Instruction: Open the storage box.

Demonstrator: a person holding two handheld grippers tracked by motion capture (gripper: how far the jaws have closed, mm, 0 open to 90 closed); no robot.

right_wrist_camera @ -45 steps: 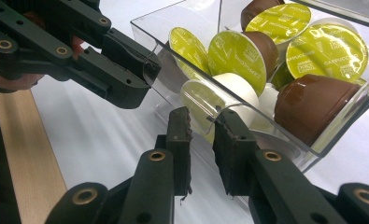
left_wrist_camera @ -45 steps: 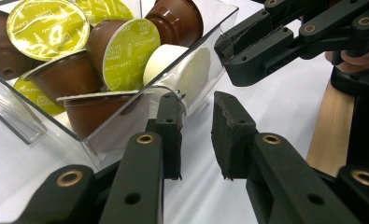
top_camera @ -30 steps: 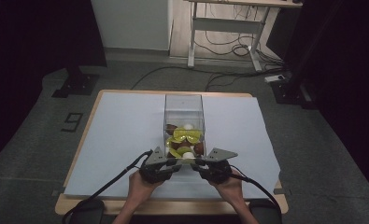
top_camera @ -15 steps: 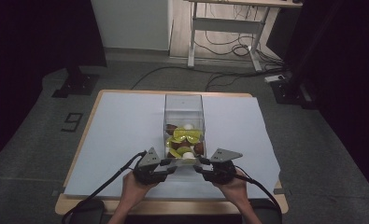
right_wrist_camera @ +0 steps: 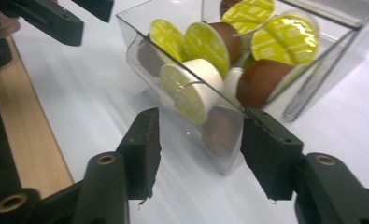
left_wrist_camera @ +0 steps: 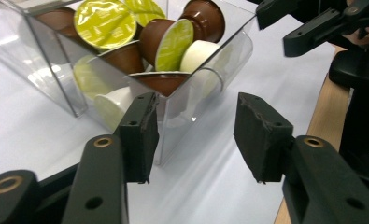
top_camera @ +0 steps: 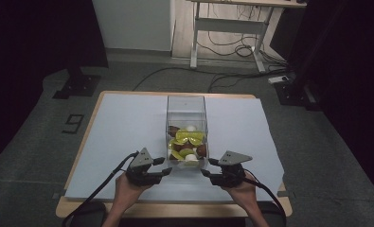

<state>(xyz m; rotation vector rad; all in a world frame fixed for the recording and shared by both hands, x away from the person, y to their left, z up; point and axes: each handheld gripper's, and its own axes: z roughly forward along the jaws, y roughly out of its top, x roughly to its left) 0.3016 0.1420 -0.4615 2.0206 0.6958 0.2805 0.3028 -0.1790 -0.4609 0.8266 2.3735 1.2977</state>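
Note:
A clear plastic box [top_camera: 186, 108] lies on the white table cover, its near part holding several coffee capsules [top_camera: 186, 143], brown and white with lime-green lids. My left gripper [top_camera: 163, 166] stands open at the box's near left corner; the left gripper view shows that corner [left_wrist_camera: 166, 126] between its pads and the capsules [left_wrist_camera: 166, 44] behind the wall. To the right, my right gripper [top_camera: 209, 167] is open at the box's near right corner [right_wrist_camera: 224, 144], with capsules [right_wrist_camera: 198, 95] just past its jaws. Neither gripper holds anything.
The white cover [top_camera: 123, 127] reaches almost to the table's wooden front edge [top_camera: 175, 208]. Cables trail from both grippers toward me. Beyond the table stand a desk frame [top_camera: 227, 33] with floor cables and a dark stand [top_camera: 78, 82].
Both grippers have moved apart, the left one leftward and the right one slightly rightward, from in front of the box to its near corners. The box and capsules have stayed put.

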